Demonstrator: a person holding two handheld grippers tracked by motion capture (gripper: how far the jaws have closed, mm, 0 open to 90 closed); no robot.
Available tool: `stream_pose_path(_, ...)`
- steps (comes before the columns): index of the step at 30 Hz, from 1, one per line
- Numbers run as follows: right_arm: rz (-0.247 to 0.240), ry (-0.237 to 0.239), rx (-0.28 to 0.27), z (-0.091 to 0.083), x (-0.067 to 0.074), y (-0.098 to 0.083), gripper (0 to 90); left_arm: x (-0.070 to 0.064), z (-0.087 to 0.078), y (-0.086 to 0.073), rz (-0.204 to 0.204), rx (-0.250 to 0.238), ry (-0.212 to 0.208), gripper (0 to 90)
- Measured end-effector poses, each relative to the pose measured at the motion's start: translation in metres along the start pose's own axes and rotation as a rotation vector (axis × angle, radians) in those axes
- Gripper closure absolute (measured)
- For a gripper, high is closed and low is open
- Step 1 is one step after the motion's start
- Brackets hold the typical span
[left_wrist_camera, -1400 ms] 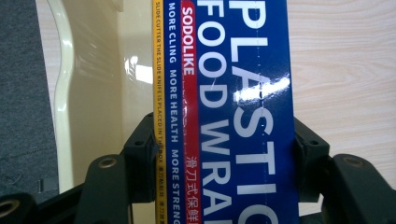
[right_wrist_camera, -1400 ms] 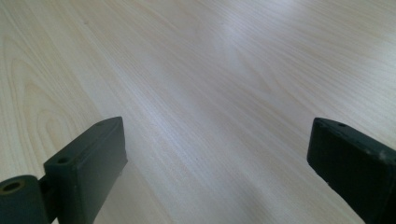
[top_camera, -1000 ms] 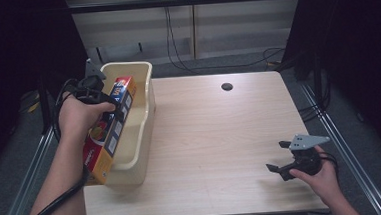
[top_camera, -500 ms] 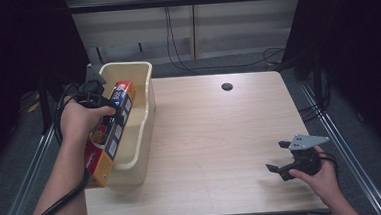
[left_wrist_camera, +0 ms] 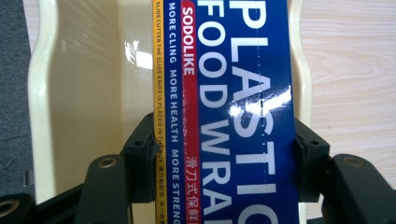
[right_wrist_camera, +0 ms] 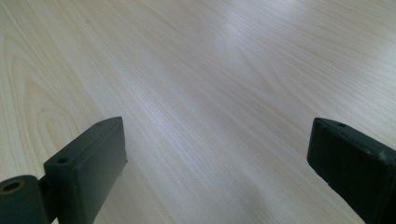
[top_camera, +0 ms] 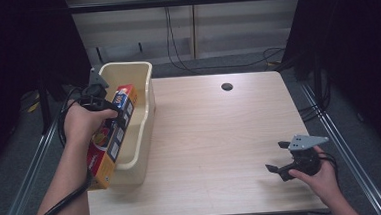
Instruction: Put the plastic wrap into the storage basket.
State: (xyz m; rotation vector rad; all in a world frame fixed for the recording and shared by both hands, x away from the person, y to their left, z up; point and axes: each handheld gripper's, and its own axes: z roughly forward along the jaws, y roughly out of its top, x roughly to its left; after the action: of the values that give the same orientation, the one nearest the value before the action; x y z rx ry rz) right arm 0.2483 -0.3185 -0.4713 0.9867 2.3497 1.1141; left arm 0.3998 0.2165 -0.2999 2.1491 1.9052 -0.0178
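A long blue, red and yellow plastic food wrap box (top_camera: 111, 142) lies slanted along the left side of a cream plastic bin (top_camera: 147, 106). Its near end sticks out past the bin's front left corner. My left gripper (top_camera: 109, 108) is shut on the box about a third of the way down from its far end. In the left gripper view both black pads press the box (left_wrist_camera: 243, 107) on its sides, gripper (left_wrist_camera: 224, 140), with the bin's inside (left_wrist_camera: 84, 93) below. My right gripper (top_camera: 276, 156) rests open at the table's front right, nothing between its jaws (right_wrist_camera: 219, 154).
The bin stands at the left edge of the wooden table (top_camera: 215, 136). A dark round cable hole (top_camera: 227, 86) sits near the far edge. Cables hang behind the table, and metal rails run along both sides.
The left hand and the box have shifted very slightly toward the near side. The right gripper has stayed where it was.
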Motion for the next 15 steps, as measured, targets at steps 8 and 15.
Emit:
stream_pose_path(8, -0.01, 0.004, 0.003, 0.001, 0.001, 0.0, 4.6, -0.002, 0.01, 0.001, 0.0, 0.026, -0.006, 40.4)
stream_pose_path(15, -0.006, 0.003, 0.005, 0.002, 0.001, 0.0, 4.6, -0.001, 0.015, 0.002, 0.001, 0.037, -0.009, 40.4)
